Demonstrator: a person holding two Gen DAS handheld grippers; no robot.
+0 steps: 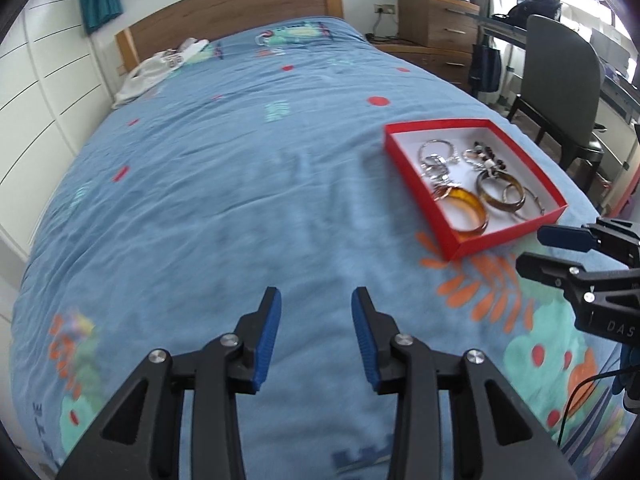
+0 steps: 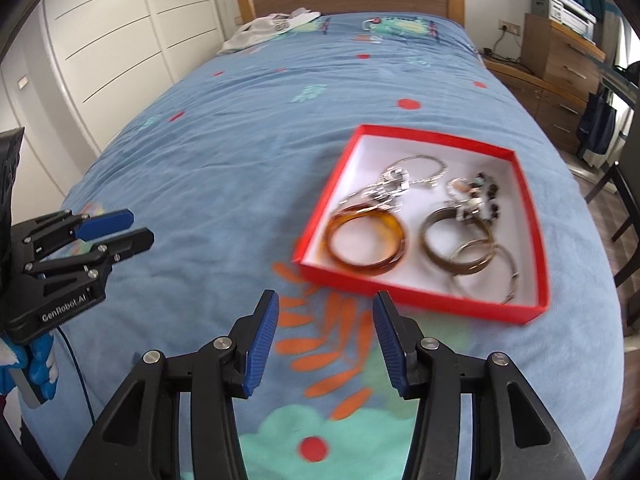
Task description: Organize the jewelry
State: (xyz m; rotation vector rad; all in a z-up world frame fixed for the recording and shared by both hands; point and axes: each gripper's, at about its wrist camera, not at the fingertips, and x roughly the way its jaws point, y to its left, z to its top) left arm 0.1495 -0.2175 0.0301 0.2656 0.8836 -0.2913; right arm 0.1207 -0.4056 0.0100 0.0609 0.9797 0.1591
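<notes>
Red box (image 2: 424, 300) near bed's right edge; left gripper (image 1: 316, 300), right gripper (image 2: 324, 304) jaws apart, empty.

— How is the red box (image 2: 420, 300) finished?
— Matt card is seen, white inside. Within it, a glossy amber bangle (image 2: 366, 242) (translucent, resin-like) and shiny metal chains (image 2: 390, 190).
— And beneath the box?
— Creased, matt printed cloth: the bedspread (image 2: 240, 152).
</notes>
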